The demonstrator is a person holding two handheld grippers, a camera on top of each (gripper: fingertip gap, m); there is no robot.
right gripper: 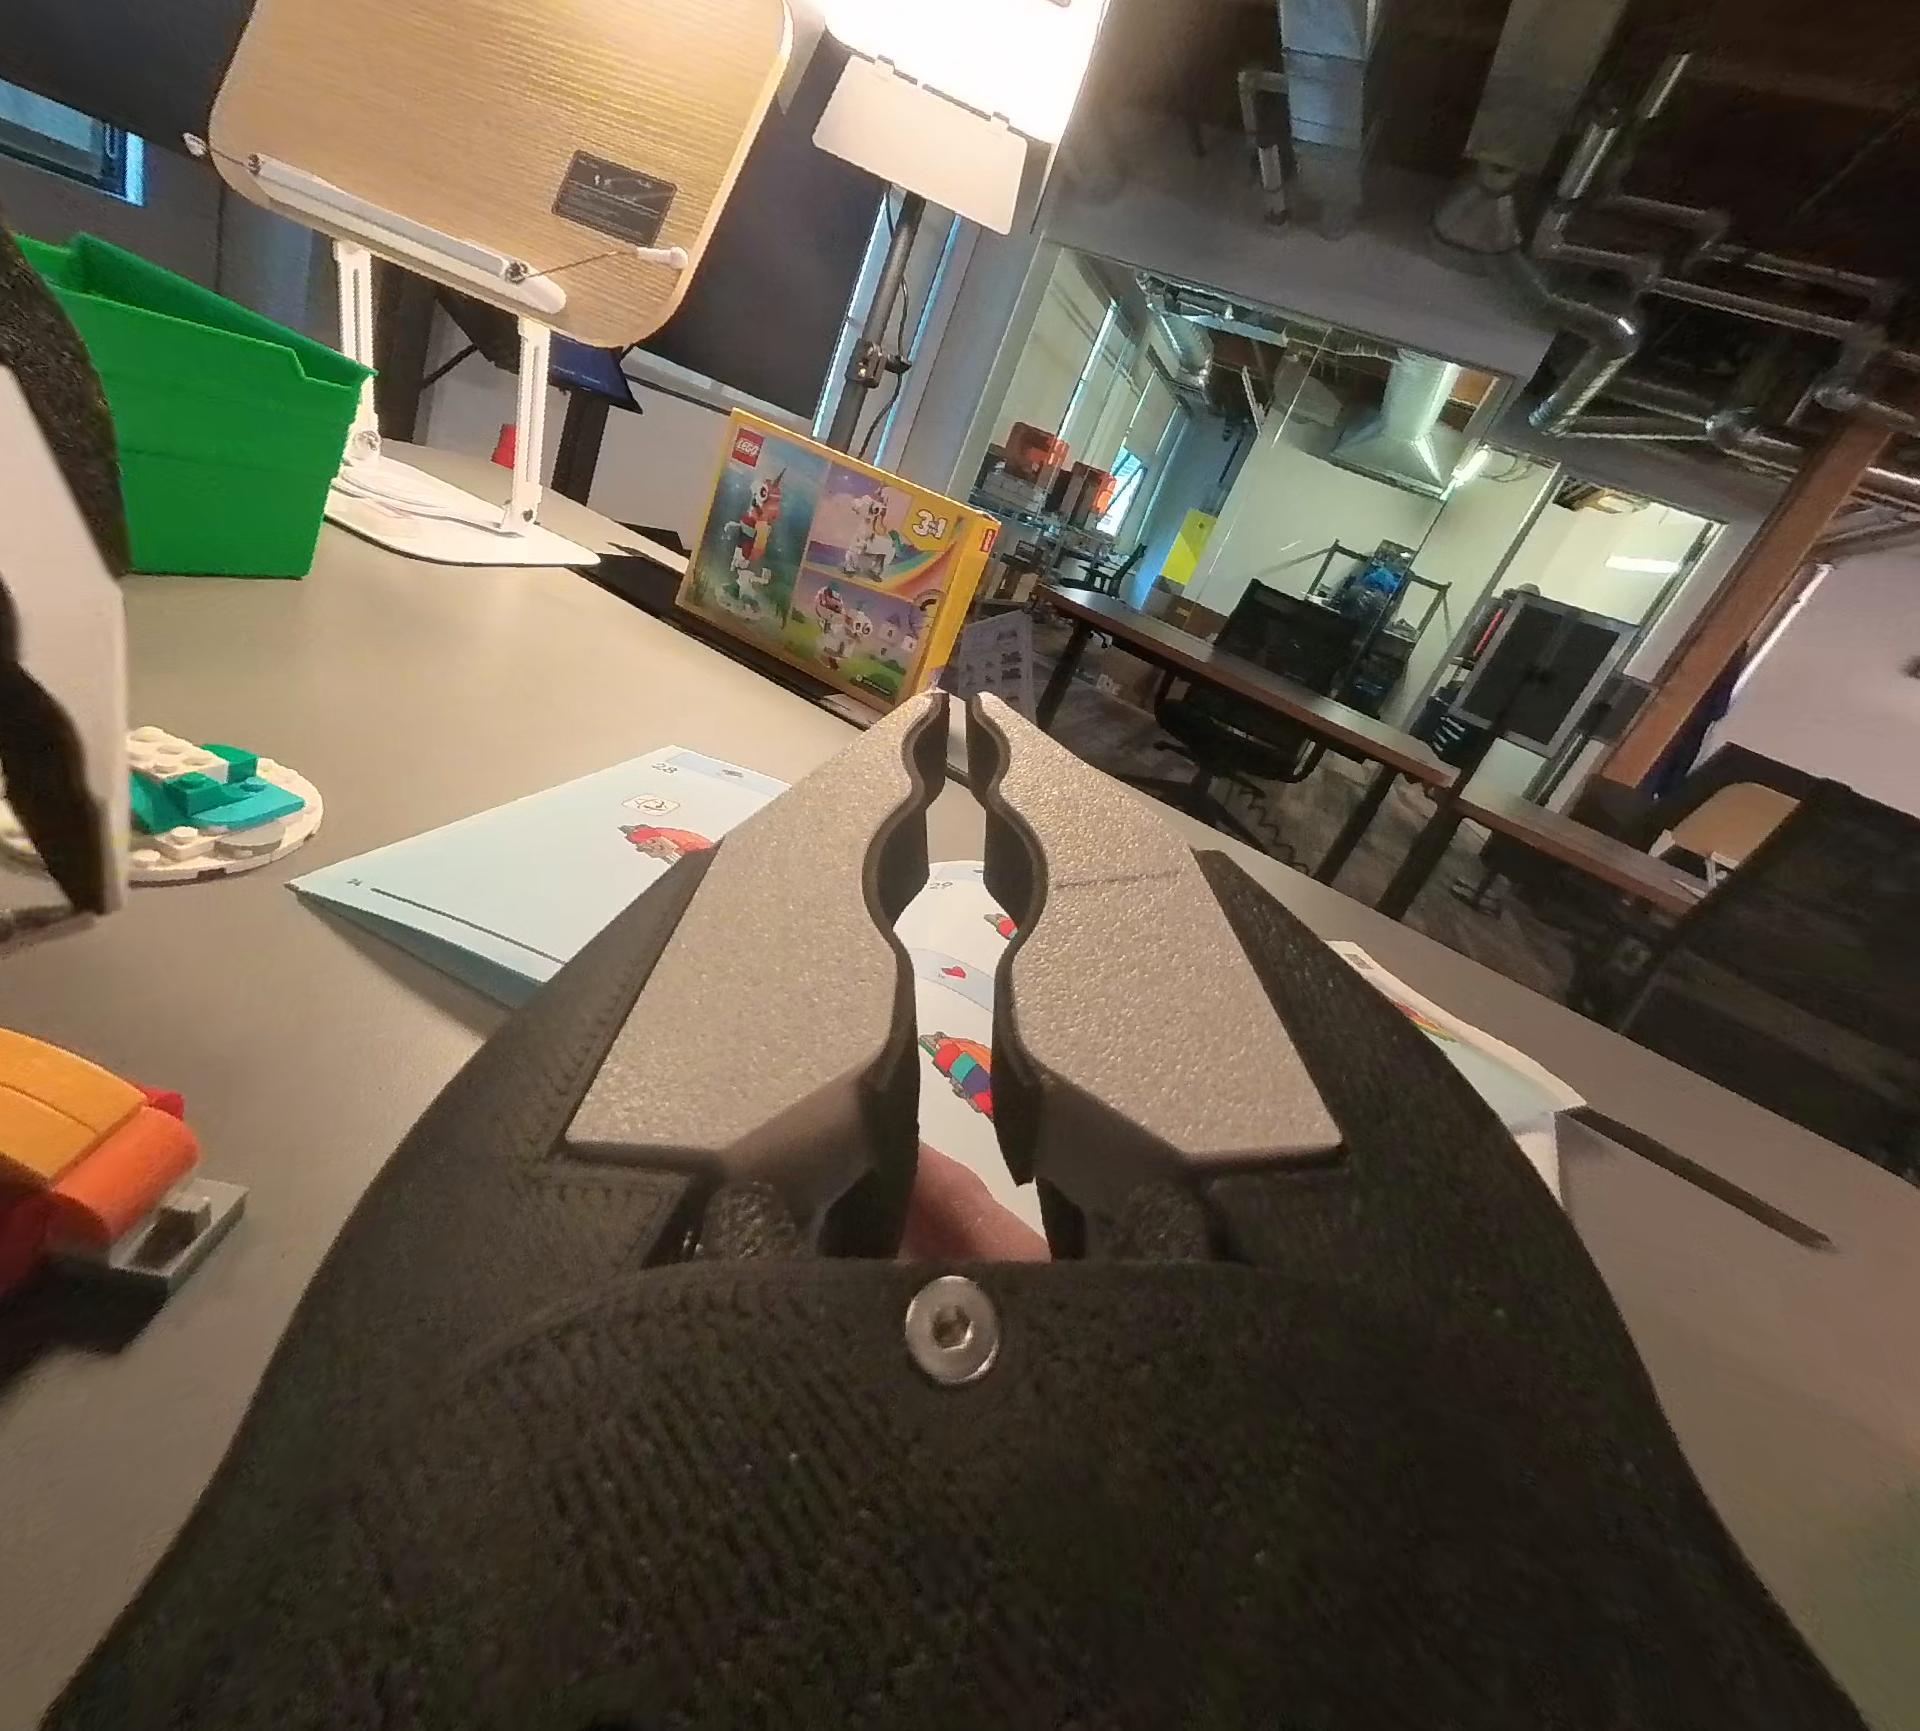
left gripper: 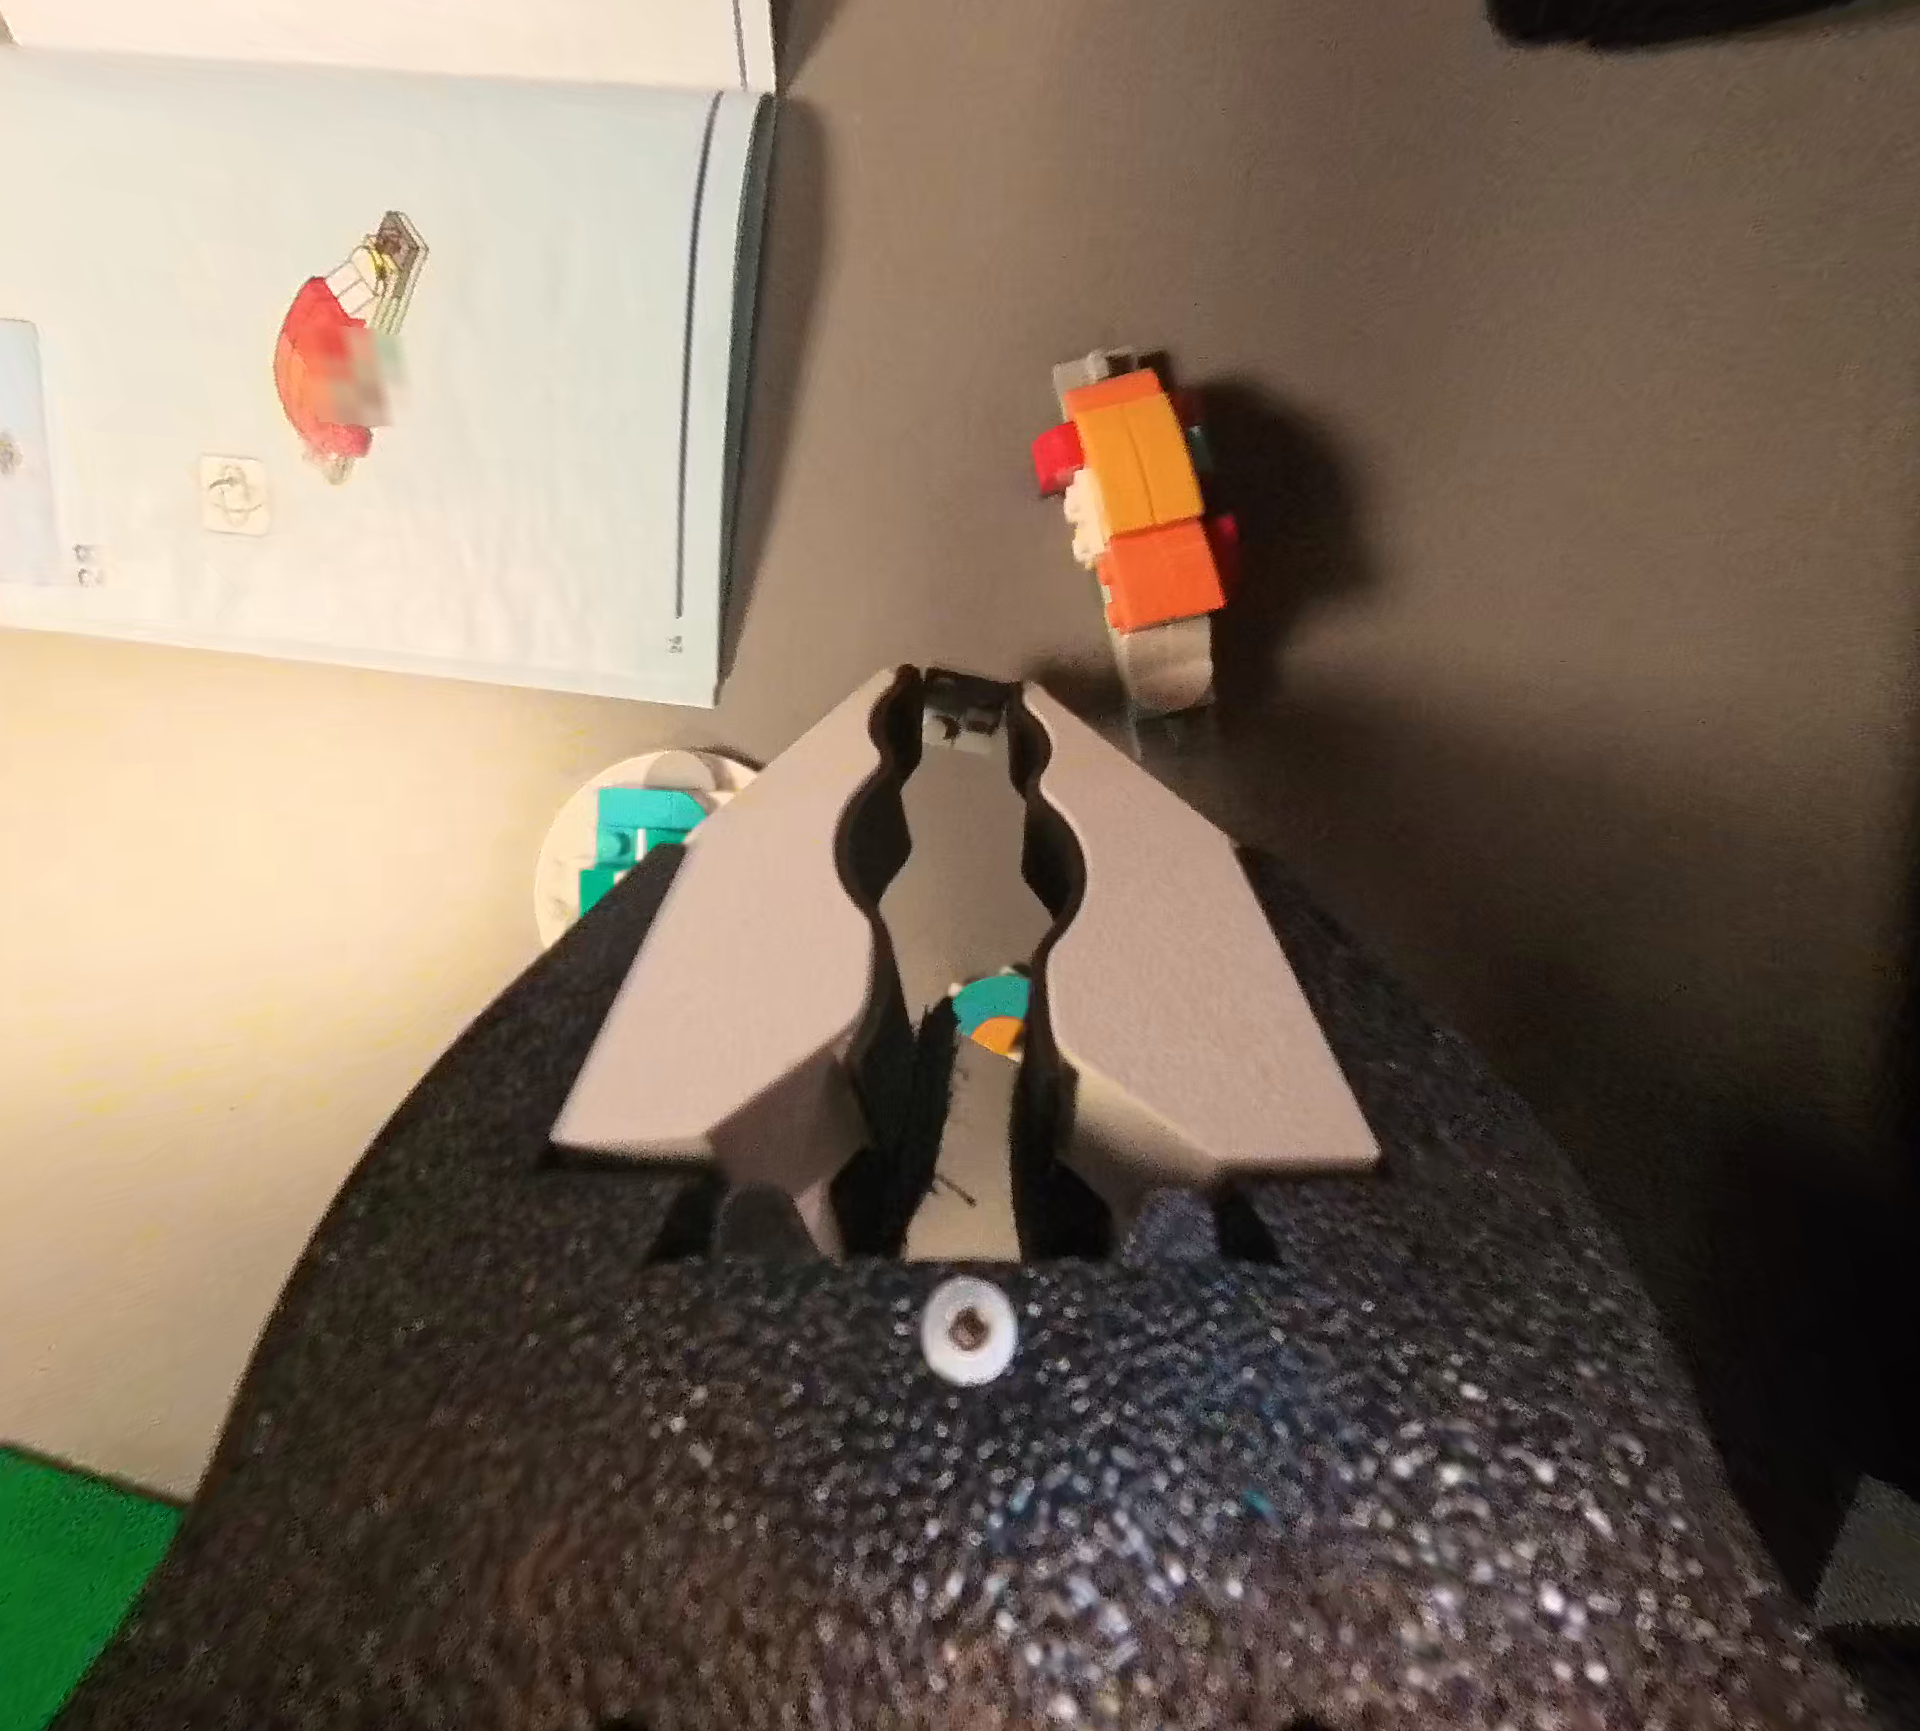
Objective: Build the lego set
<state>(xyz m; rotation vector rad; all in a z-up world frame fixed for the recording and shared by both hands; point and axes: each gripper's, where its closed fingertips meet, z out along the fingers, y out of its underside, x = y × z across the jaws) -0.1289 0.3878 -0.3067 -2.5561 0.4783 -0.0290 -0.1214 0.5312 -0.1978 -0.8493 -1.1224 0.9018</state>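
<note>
My left gripper (left gripper: 961,710) is shut on a small grey and white lego piece (left gripper: 961,725) held at its fingertips above the grey table. The partly built model (left gripper: 1138,518), made of orange, red and white bricks on a grey base, lies on the table just beyond and to the right of the tips. It also shows in the right wrist view (right gripper: 94,1151) at the left edge. My right gripper (right gripper: 958,713) is shut and empty, with only a thin slit between its tips, and hovers over the open instruction booklet (right gripper: 540,892).
A white round plate with teal bricks (right gripper: 223,808) sits left of the booklet; it also shows in the left wrist view (left gripper: 634,829). A green bin (right gripper: 208,434), a wooden book stand (right gripper: 499,81) and the yellow lego box (right gripper: 831,569) stand farther back. The left gripper's body (right gripper: 52,642) fills the left edge. The gap from one gripper's tips to the other's is roughly 20 centimetres.
</note>
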